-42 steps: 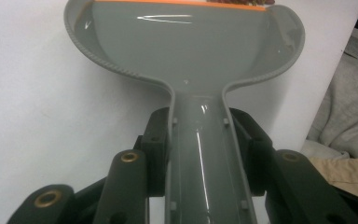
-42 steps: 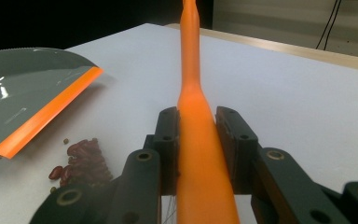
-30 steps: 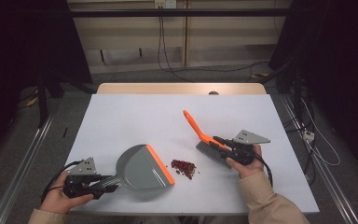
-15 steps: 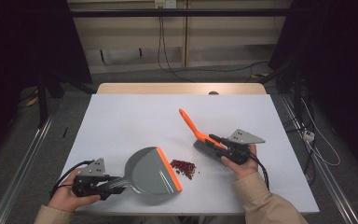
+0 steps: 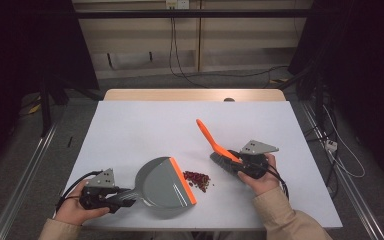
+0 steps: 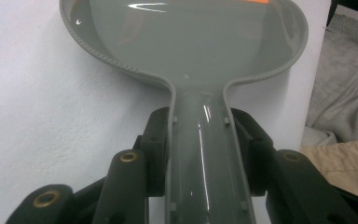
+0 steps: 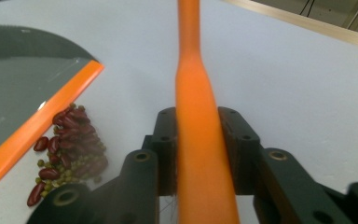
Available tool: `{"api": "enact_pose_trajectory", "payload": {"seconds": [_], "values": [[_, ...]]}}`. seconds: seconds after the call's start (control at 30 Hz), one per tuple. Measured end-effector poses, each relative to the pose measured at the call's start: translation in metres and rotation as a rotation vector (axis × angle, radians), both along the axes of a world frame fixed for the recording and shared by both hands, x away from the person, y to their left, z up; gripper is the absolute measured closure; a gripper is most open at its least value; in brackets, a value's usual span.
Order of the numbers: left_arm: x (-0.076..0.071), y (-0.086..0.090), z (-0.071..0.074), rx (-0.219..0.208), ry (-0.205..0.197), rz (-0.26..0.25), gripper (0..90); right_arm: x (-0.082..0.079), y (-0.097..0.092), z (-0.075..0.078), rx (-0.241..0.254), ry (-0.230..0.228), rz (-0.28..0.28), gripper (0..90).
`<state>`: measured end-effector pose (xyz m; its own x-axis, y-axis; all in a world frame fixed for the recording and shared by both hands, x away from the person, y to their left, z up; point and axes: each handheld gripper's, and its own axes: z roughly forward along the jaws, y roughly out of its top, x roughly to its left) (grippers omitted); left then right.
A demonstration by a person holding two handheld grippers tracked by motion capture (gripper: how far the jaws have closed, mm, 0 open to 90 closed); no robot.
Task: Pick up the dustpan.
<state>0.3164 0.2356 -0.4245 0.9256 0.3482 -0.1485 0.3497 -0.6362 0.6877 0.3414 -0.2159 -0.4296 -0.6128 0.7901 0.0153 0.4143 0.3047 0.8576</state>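
A grey dustpan (image 5: 164,181) with an orange front lip lies on the white table, and its handle (image 6: 200,154) is clamped between the jaws of my left gripper (image 5: 122,196). Just right of the lip sits a small heap of red beans and green peas (image 5: 198,180). My right gripper (image 5: 240,161) is shut on an orange-handled brush (image 5: 211,139), whose dark bristles rest on the table right of the heap. In the right gripper view the orange handle (image 7: 196,116) runs up between the jaws, with the beans (image 7: 72,147) and the dustpan lip (image 7: 37,128) at left.
The white table top (image 5: 145,125) has a wooden far edge. Cables trail from both grippers over the near edge. Metal rails and dark floor flank the table, and grey cloth (image 6: 340,88) lies beyond its edge in the left gripper view.
The dustpan slid right and toward the beans with my left gripper. The brush and right gripper shifted slightly left, closer to the heap.
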Motion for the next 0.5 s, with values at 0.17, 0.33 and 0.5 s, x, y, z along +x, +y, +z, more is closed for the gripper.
{"api": "enact_pose_trajectory", "payload": {"seconds": [0.17,0.33,0.5], "values": [[0.001,-0.001,-0.002,0.011,0.012,-0.005,62.0,0.0,0.001,0.001,-0.002,0.018,-0.011,71.1],[0.002,0.0,-0.008,0.017,0.018,-0.002,62.0,-0.001,0.001,0.0,0.004,0.014,-0.01,71.2],[0.002,0.0,-0.012,0.019,0.025,-0.004,61.9,-0.001,0.001,0.0,0.007,0.012,-0.013,71.1]]}}
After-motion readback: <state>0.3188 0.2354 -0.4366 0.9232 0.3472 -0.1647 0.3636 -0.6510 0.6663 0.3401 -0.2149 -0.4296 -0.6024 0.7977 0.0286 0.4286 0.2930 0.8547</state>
